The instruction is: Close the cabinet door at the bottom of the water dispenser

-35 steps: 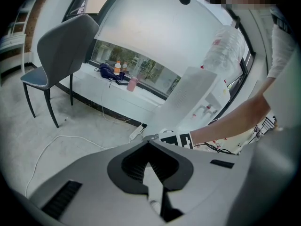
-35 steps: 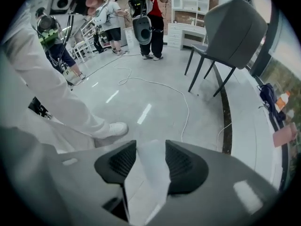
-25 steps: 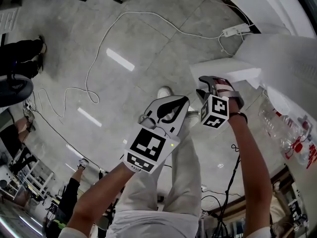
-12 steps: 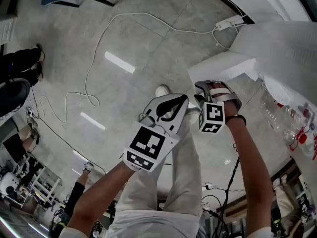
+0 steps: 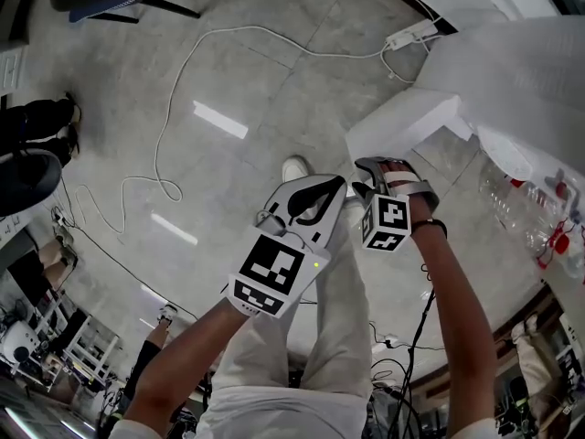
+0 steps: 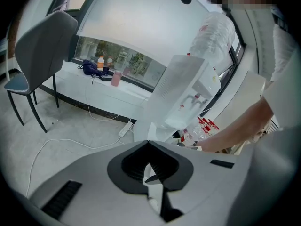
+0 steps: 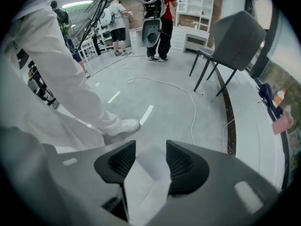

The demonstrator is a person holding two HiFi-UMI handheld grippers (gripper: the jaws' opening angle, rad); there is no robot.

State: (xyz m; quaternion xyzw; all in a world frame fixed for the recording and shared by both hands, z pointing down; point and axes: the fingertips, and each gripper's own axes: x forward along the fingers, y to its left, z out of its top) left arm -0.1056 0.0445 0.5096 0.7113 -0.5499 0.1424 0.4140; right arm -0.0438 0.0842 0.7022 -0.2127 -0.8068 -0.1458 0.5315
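Note:
The white water dispenser stands at the upper right of the head view, and its bottom cabinet door swings out over the floor. My right gripper is at the door's free edge. In the right gripper view a white door panel fills the gap between the jaws of that gripper, touching both pads. My left gripper hangs beside it over my legs, jaws together and holding nothing. The left gripper view looks past its gripper at the dispenser with the bottle on top.
A power strip and a white cable lie on the grey floor. Clear bottles lie to the right of the dispenser. A grey chair stands by the window ledge. People stand at the left edge. My shoe is below the door.
The right gripper and the door edge have drifted slightly left and down in the head view. The left gripper has hardly moved.

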